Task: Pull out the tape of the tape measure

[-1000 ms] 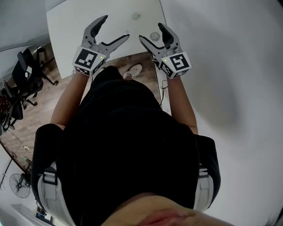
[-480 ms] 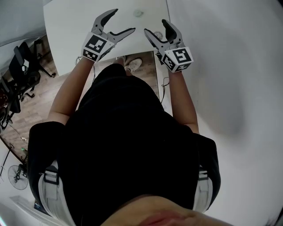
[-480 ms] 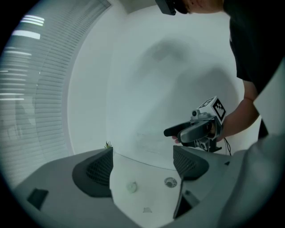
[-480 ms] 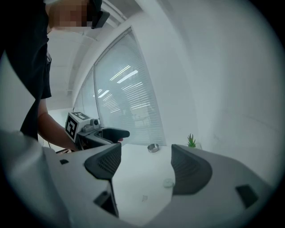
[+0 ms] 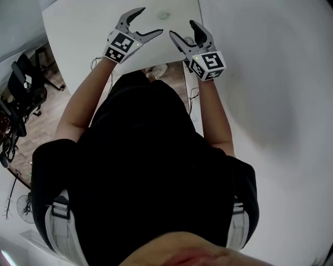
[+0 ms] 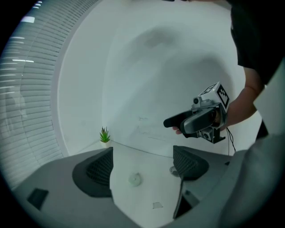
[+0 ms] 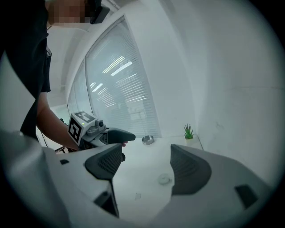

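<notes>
The tape measure (image 5: 163,15) is a small pale round case lying flat on the white table (image 5: 78,31). It sits ahead of both grippers and between them. My left gripper (image 5: 151,21) hangs open over the table, nothing between its fingers. My right gripper (image 5: 181,28) is open too, with nothing between its jaws, which have just been closing a little. In the left gripper view the tape measure (image 6: 135,179) lies beyond the open jaws, and the right gripper (image 6: 200,120) hovers at the right. The right gripper view shows the tape measure (image 7: 164,179) between its pads.
A small potted plant (image 6: 104,135) stands at the table's far corner by the wall. A metal dish (image 7: 148,140) sits near the window blinds. A small flat scrap (image 6: 157,205) lies on the table short of the tape measure. Office chairs (image 5: 21,88) stand on the floor at left.
Both grippers have moved forward and down, from the table's near edge to over the tabletop and closer to the tape measure. The left one has also shifted right.
</notes>
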Demonstrator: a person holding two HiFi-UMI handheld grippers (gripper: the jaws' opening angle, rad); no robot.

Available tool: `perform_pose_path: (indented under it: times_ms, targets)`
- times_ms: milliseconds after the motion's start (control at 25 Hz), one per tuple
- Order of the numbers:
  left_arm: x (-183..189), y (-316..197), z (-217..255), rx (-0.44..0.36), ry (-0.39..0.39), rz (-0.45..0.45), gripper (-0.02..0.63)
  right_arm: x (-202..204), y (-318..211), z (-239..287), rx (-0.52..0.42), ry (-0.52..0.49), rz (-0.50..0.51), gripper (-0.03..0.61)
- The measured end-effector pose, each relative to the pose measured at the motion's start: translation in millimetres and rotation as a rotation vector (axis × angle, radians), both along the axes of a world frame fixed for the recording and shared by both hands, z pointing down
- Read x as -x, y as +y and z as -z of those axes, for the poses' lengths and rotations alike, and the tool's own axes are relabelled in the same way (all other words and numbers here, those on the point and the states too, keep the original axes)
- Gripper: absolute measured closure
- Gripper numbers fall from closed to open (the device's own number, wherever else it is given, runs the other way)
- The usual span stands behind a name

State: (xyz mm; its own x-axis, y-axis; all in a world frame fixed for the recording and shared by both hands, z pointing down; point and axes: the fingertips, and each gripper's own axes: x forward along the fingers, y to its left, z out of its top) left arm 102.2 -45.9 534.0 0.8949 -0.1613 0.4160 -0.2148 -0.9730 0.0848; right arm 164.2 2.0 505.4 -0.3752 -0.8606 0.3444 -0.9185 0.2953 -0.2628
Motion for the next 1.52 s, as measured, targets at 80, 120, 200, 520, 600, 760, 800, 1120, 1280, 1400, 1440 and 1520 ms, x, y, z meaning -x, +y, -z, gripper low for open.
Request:
perform_pose_path:
  times_ms: [80, 120, 200, 520, 600, 760, 800, 1120, 1280, 1400, 1440, 1520]
  targets:
    - [0, -2, -6, 0.009, -0.005, -0.012, 0.178, 2, -6, -4, 0.009, 0.01, 0.001, 0.249]
    - [2, -4, -9, 0.012, -0.008, -0.019, 0.178, 4, -12, -6, 0.012, 0.016, 0.003, 0.249]
    - [5, -11, -19, 0.019, -0.01, -0.03, 0.178, 7, -24, -10, 0.012, 0.022, 0.011, 0.249]
    - [4, -25, -39, 0.033, -0.019, -0.038, 0.189, 12, -49, -21, 0.016, 0.041, 0.083, 0.249]
    - [1, -27, -51, 0.029, -0.044, -0.036, 0.195, 14, -51, -30, 0.028, 0.036, 0.106, 0.253]
    - [-9, -17, -85, 0.019, -0.125, -0.049, 0.227, 13, -44, -55, 0.052, 0.005, 0.143, 0.262]
    - [-11, -14, -95, 0.019, -0.147, -0.053, 0.233, 12, -43, -60, 0.055, 0.002, 0.15, 0.262]
    - [-32, -19, -139, 0.013, -0.221, -0.097, 0.25, 11, -44, -91, 0.101, -0.012, 0.17, 0.275]
    - [-38, -22, -157, 0.05, -0.24, -0.107, 0.261, 13, -45, -104, 0.13, -0.03, 0.183, 0.275]
    - [-42, -23, -166, 0.067, -0.247, -0.118, 0.265, 12, -44, -111, 0.145, -0.036, 0.19, 0.273]
    - [-44, -24, -168, 0.069, -0.248, -0.12, 0.265, 12, -44, -114, 0.149, -0.036, 0.19, 0.274]
    - [-45, -24, -173, 0.075, -0.252, -0.127, 0.27, 11, -44, -117, 0.153, -0.039, 0.187, 0.275]
